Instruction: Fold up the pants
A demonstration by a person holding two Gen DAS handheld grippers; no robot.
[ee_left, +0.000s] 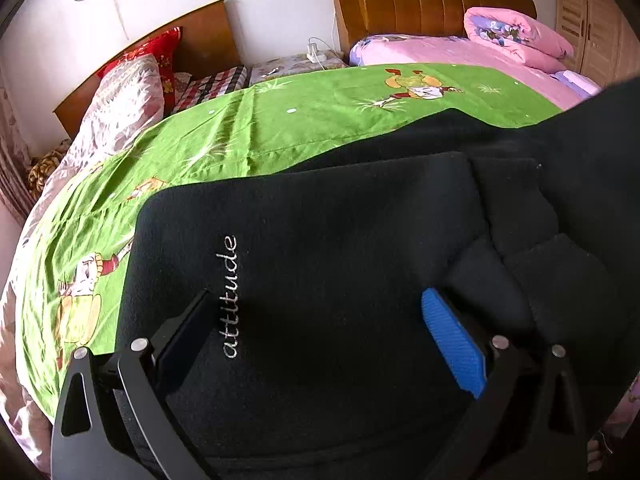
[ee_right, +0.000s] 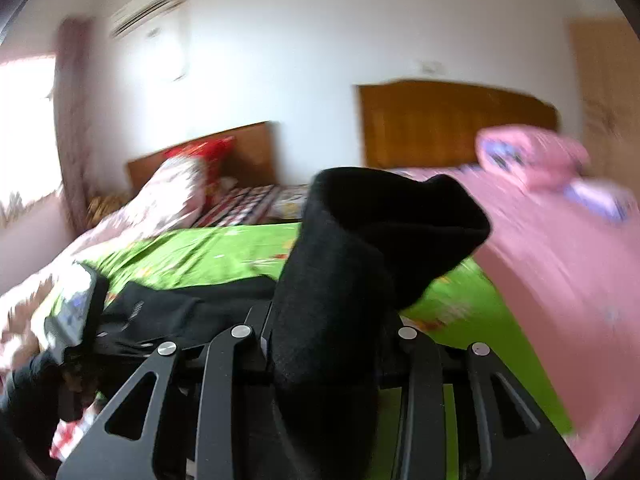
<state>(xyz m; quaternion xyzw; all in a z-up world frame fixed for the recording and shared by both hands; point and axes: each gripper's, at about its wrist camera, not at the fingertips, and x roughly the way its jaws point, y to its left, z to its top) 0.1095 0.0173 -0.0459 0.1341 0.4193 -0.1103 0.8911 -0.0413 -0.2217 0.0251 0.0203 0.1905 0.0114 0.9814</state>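
Observation:
Black pants with white "attitude" lettering lie on a green cartoon-print sheet on the bed. My left gripper is open, its fingers spread wide over the pants fabric, the blue pad on the right. My right gripper is shut on a bunch of the black pants and holds it lifted above the sheet; the fabric stands up and hides the fingertips. The right wrist view is blurred by motion.
A floral quilt and a red pillow lie at the bed's head on the left. A second bed with pink bedding and a folded pink quilt stands to the right. A wooden wardrobe is at far right.

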